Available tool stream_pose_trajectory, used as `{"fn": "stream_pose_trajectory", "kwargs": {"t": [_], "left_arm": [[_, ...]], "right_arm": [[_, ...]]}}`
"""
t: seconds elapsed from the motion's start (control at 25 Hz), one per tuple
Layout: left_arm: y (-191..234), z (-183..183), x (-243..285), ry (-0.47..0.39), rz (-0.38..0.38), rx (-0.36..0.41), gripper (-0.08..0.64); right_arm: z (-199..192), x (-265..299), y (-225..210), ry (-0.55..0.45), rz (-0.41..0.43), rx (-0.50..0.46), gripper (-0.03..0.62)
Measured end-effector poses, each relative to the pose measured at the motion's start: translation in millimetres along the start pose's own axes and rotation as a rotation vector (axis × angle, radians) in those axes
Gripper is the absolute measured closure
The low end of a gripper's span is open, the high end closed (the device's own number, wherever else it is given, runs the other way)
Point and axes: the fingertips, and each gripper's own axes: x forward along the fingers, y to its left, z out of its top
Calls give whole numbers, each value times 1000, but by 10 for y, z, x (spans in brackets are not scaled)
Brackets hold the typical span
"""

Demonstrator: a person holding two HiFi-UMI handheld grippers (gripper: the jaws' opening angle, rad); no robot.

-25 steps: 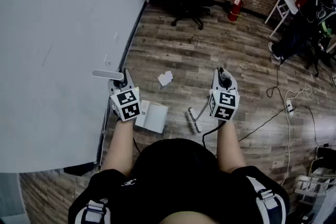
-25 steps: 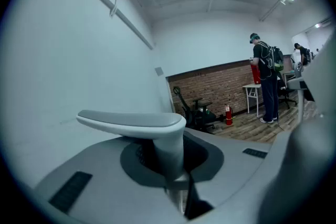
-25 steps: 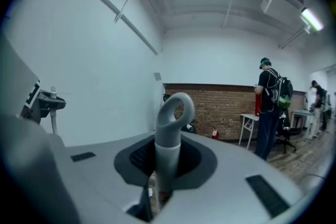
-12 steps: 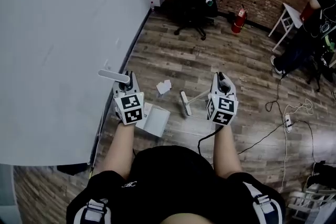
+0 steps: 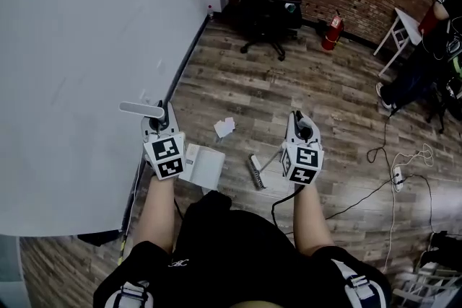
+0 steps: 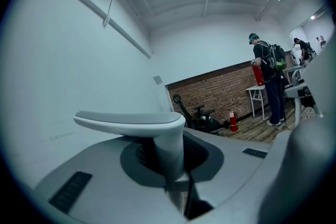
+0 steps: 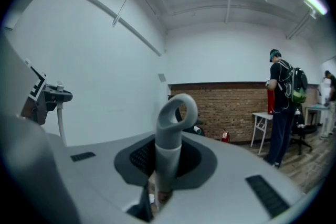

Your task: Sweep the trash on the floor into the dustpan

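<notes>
Both tongs are gripping something. The left tongs (image 5: 157,128) are clamped on the grey handle (image 6: 157,128) of the white dustpan (image 5: 203,166), which shows just to their right, low over the wooden floor (image 5: 289,83) near the white wall (image 5: 86,47). The right tongs (image 5: 301,128) are closed around the broom handle (image 7: 170,134), with the brush head (image 5: 256,171) down beside the dustpan, apart from it. Crumpled paper trash (image 5: 224,128) lies on the floor just beyond both.
</notes>
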Motion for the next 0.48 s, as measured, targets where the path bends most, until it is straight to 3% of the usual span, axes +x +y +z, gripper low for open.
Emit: {"fn": "stream_pose_trajectory", "kwargs": {"t": [0.28,0.48], "left_arm": [[117,-269,695,33,-11,3,514],[298,-575,1329,105,-37,-19,514]], "right_arm": [[-157,493,-125,88,-8,-20,540],[-139,841,-205,146,-53,-29,540]]}}
